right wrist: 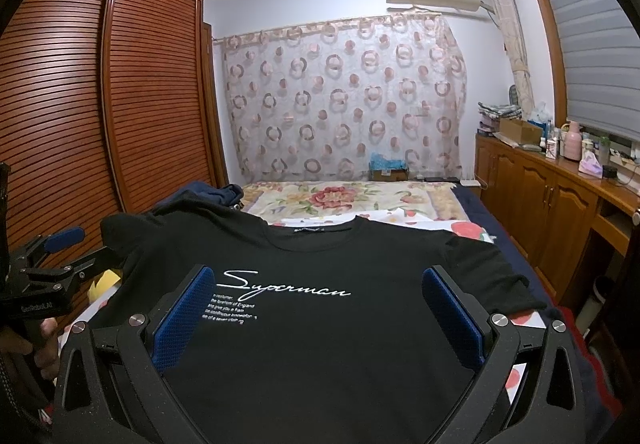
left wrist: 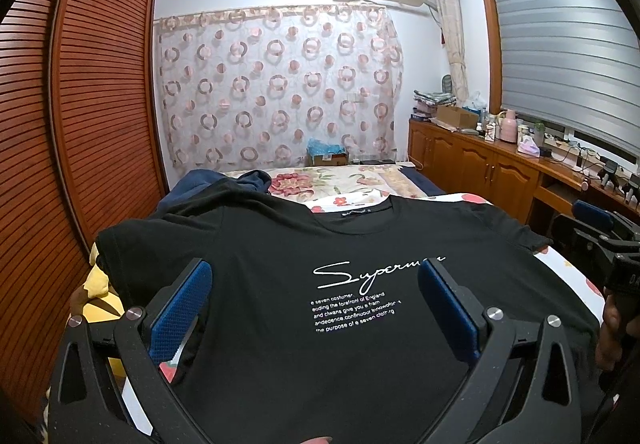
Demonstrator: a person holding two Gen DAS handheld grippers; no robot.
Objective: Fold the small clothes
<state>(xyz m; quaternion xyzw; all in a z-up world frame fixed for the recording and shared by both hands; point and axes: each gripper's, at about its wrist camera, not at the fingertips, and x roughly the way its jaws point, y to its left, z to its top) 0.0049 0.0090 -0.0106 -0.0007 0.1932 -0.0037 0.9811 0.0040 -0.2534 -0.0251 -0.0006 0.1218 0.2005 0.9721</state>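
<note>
A black T-shirt (left wrist: 328,324) with white "Superman" lettering lies spread flat, front up, collar away from me, on the bed; it also shows in the right wrist view (right wrist: 328,344). My left gripper (left wrist: 316,276) is open and empty, its blue pads (left wrist: 180,312) wide apart above the shirt's lower left part. My right gripper (right wrist: 320,284) is open and empty above the shirt's lower right part. The right gripper shows at the right edge of the left wrist view (left wrist: 600,232). The left gripper shows at the left edge of the right wrist view (right wrist: 60,248).
A floral bedspread (right wrist: 340,200) covers the bed beyond the shirt. Dark blue clothes (left wrist: 224,184) lie heaped at the far left of the bed. A slatted wooden wardrobe (left wrist: 80,104) stands left. A wooden sideboard (right wrist: 540,184) with clutter runs along the right.
</note>
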